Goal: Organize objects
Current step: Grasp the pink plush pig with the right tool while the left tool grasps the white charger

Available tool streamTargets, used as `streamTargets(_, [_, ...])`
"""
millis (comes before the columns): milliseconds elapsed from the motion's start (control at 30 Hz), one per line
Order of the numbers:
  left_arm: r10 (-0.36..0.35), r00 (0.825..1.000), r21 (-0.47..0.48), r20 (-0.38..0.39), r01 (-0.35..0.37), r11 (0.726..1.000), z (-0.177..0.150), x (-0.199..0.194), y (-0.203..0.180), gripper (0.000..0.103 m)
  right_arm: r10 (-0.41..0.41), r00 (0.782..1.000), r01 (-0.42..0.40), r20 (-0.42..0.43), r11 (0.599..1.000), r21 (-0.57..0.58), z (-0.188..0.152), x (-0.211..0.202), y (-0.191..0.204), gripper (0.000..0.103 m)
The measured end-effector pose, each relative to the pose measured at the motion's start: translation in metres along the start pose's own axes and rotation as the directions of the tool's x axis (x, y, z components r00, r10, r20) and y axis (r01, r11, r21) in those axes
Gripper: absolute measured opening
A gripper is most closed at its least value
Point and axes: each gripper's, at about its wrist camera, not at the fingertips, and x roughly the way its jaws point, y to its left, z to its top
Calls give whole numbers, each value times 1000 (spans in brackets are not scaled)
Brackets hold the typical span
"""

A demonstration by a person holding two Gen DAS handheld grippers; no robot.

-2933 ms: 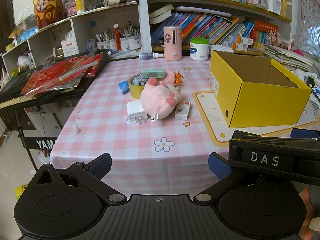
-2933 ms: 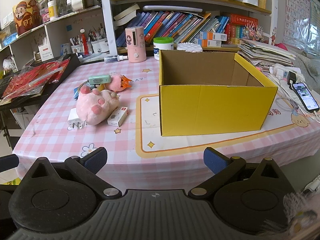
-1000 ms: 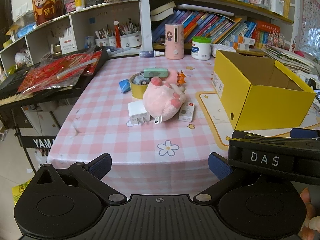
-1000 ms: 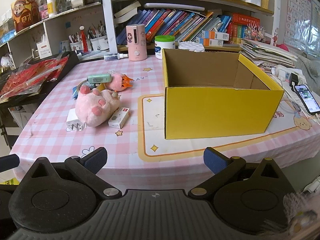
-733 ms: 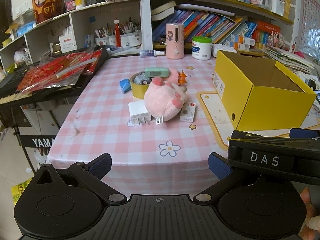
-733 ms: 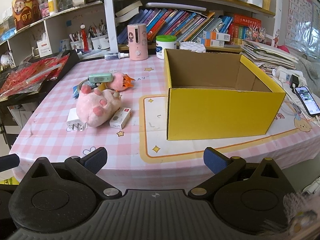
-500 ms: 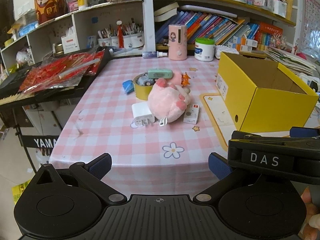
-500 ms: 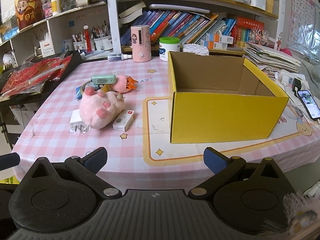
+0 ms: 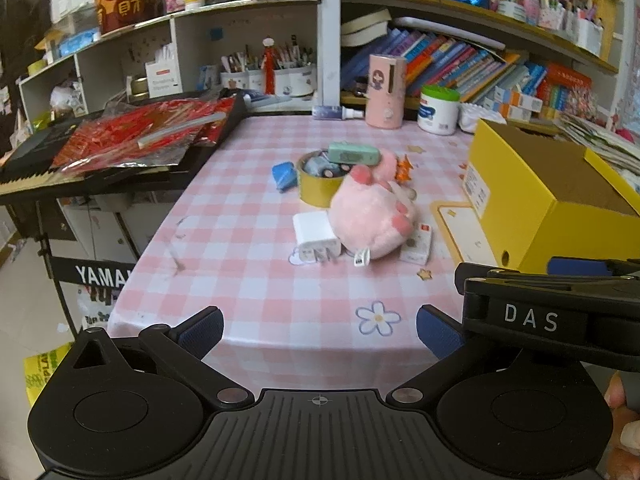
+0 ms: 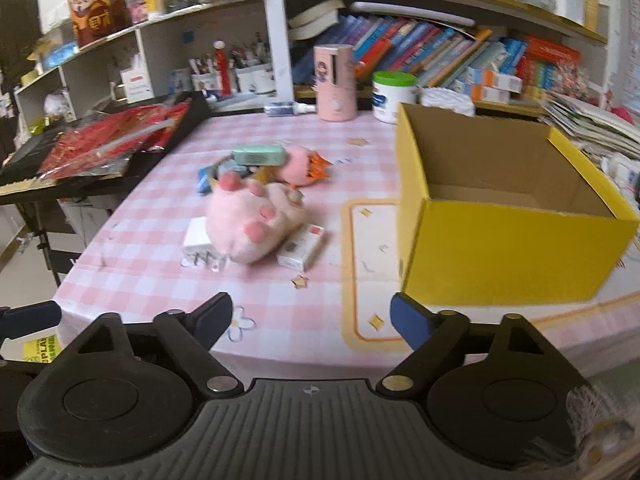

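Nearest the cameras, the left gripper [image 9: 318, 326] and the right gripper [image 10: 310, 314] are held at the near edge of the table, each with its blue-padded fingers spread wide and nothing held between them. A pink-and-white checked tablecloth [image 9: 248, 264] covers the table, with a flower printed near its front edge. Mid-table, a pink plush toy [image 10: 252, 222] is seen lying against a white charger [image 9: 316, 236] on one side and a small white box [image 10: 302, 250] on the other. Behind it a yellow tape roll [image 9: 318, 182] carries a green case [image 9: 354, 153]. To the right an open yellow box [image 10: 508, 216] stands on a yellow-bordered mat. Farther back, shelves crowded with books [image 10: 404, 50] and pen cups are seen, and a keyboard under red packets at the left.
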Motion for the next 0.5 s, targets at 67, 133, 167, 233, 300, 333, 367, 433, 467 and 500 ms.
streamTargets(67, [4, 1000, -5, 8, -4, 1000, 2, 3, 1, 103, 17, 1000, -17, 2, 1000, -7, 4, 4, 2, 76])
streamTargets(133, [10, 1000, -7, 21, -10, 1000, 4, 6, 2, 103, 36, 999, -36, 2, 999, -15, 7, 9, 3, 73])
streamTargets(167, [10, 999, -6, 32, -10, 1000, 5, 8, 2, 103, 42, 999, -42, 3, 999, -21, 10, 11, 4, 73])
streamTargets(233, [6, 998, -2, 60, -6, 1000, 7, 9, 1, 103, 55, 998, -55, 13, 998, -29, 15, 15, 5, 73])
streamTargets(300, [6, 998, 2, 66, -6, 1000, 10, 12, 0, 103, 70, 997, -69, 28, 997, -32, 21, 18, 5, 73])
streamTargets(333, [1, 998, -4, 60, -1, 1000, 12, 15, 1, 103, 76, 996, -75, 35, 997, -33, 24, 21, 4, 73])
streamTargets(367, [-2, 998, -13, 55, 3, 1000, 14, 18, 2, 103, 83, 996, -82, 42, 996, -34, 27, 22, 4, 73])
streamTargets(433, [11, 999, -21, 49, -10, 1000, 19, 24, 3, 103, 97, 994, -95, 52, 995, -38, 34, 27, 3, 73])
streamTargets(467, [20, 999, -18, 44, -19, 1000, 21, 28, 3, 103, 105, 993, -103, 54, 994, -39, 38, 30, 3, 73])
streamTargets(500, [27, 999, -12, 39, -27, 1000, 23, 31, 3, 103, 113, 992, -110, 56, 993, -39, 41, 33, 3, 74])
